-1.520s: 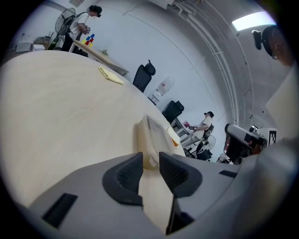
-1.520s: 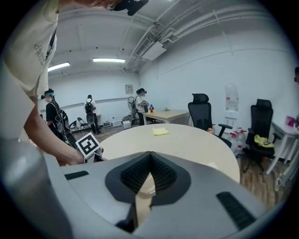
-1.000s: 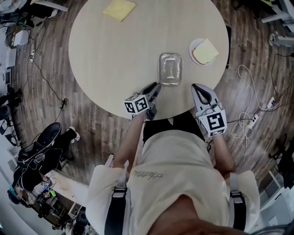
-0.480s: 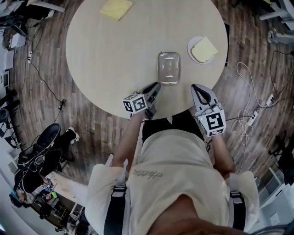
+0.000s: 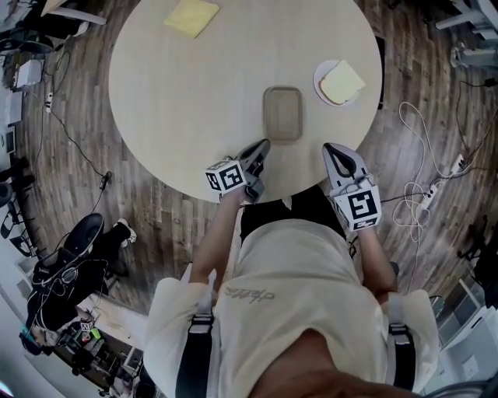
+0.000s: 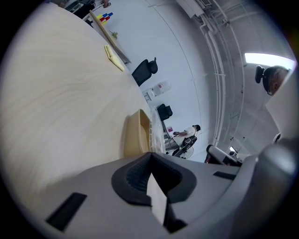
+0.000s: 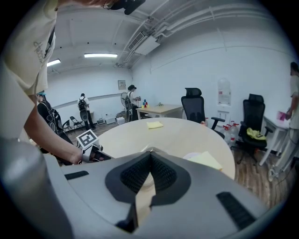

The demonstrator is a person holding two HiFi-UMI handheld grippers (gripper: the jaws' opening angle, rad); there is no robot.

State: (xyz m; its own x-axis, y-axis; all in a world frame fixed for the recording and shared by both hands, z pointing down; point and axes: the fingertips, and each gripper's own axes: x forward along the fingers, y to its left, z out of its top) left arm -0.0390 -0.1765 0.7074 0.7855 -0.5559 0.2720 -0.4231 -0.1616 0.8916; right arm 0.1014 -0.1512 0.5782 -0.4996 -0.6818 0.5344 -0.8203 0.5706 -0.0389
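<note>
The round wooden table (image 5: 194,85) is pale beige with faint grain. At its middle the rectangular plastic container (image 5: 282,113) looks translucent tan. Near the table's right edge a round white plate (image 5: 318,80) bears a pale yellow square slab (image 5: 342,82), and at its far edge lies a yellow cloth (image 5: 191,15). The left gripper (image 5: 261,148) and right gripper (image 5: 336,149) are grey with black pads, their cubes (image 5: 226,176) white with black square markers

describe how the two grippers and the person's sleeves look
Both the left gripper and right gripper are grey, tapering shells with black ribbed pads. Each carries a white cube printed with black square markers. The person wears a cream short-sleeved T-shirt with dark shoulder straps.
</note>
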